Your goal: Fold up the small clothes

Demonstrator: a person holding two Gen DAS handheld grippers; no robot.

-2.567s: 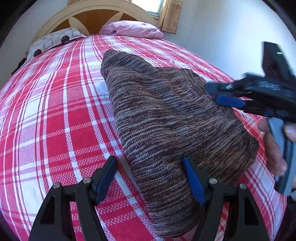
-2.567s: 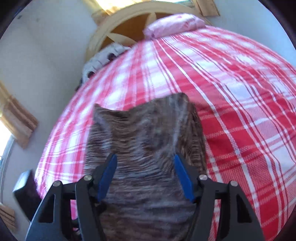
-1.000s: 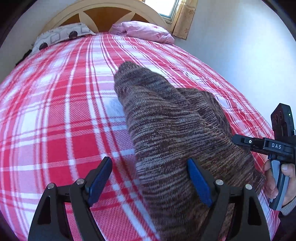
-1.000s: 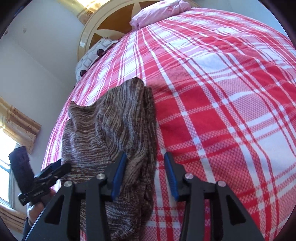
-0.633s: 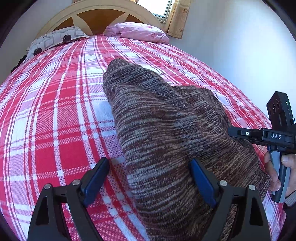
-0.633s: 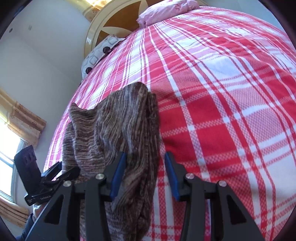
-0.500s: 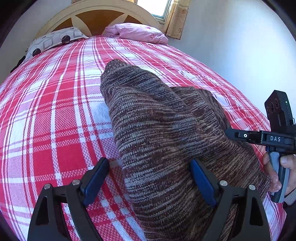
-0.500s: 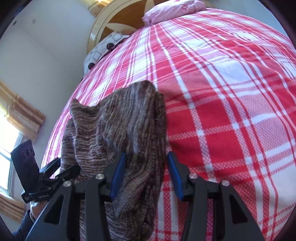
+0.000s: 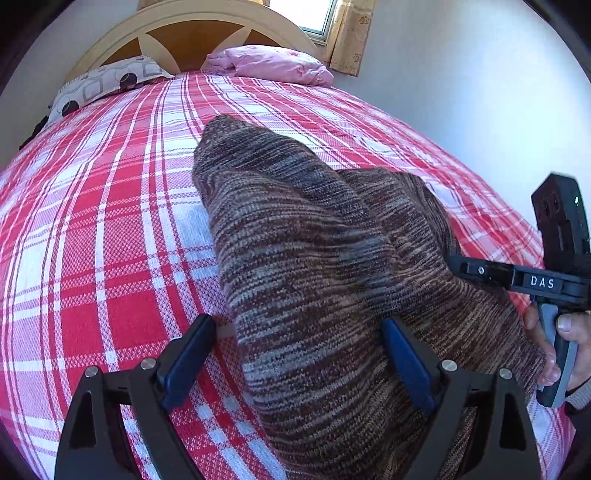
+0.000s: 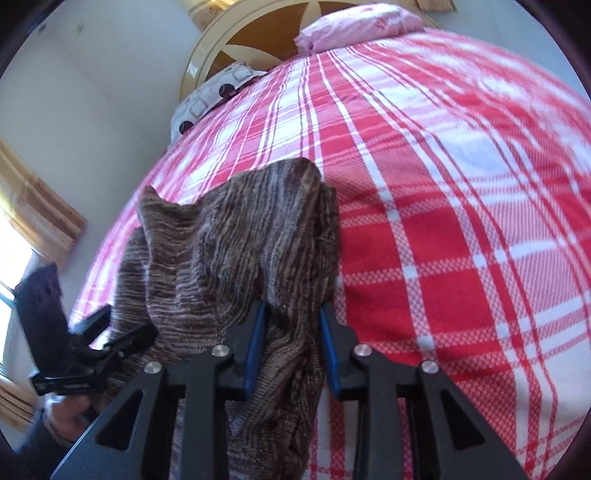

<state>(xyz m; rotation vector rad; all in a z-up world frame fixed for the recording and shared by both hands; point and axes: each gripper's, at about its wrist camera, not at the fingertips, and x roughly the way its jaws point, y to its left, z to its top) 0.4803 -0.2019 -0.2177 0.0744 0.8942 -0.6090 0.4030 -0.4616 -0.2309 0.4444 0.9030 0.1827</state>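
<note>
1. Between the right gripper (image 10: 291, 347) fingers sits a bunched fold of the knit (image 10: 236, 251); the jaws have just been closing and now stand narrow, the blue pads (image 10: 255, 343) pressing the cloth on both sides
2. From that pinch the knit's right edge runs up along the bedspread (image 10: 461, 229), with a broad stretch of open plaid to its right
3. At the left wrist view's lower edge the left gripper (image 9: 295, 354) stands wide, its jaws having just been opening; the knit's left edge lies between the fingers, the right pad (image 9: 402, 362) against or just above the cloth, the left pad over bare bedspread and not touching the knit
4. To the left of that edge the bedspread (image 9: 92, 240) lies open as far as the pillows
5. The knit (image 9: 314, 258) is a brown, tan and grey marled piece, ribbed in fine lines, humped and folded over itself, tapering to a rounded end toward the headboard (image 9: 184, 33)
6. A hand (image 9: 565, 343) holds the right gripper's handle at the knit's right side, close to the bed's edge by the wall (image 9: 461, 81)
7. The bedspread is a woven red, pink and white check; a pink pillow (image 9: 273, 62) and a patterned pillow (image 9: 107, 81) lie at the curved wooden headboard
</note>
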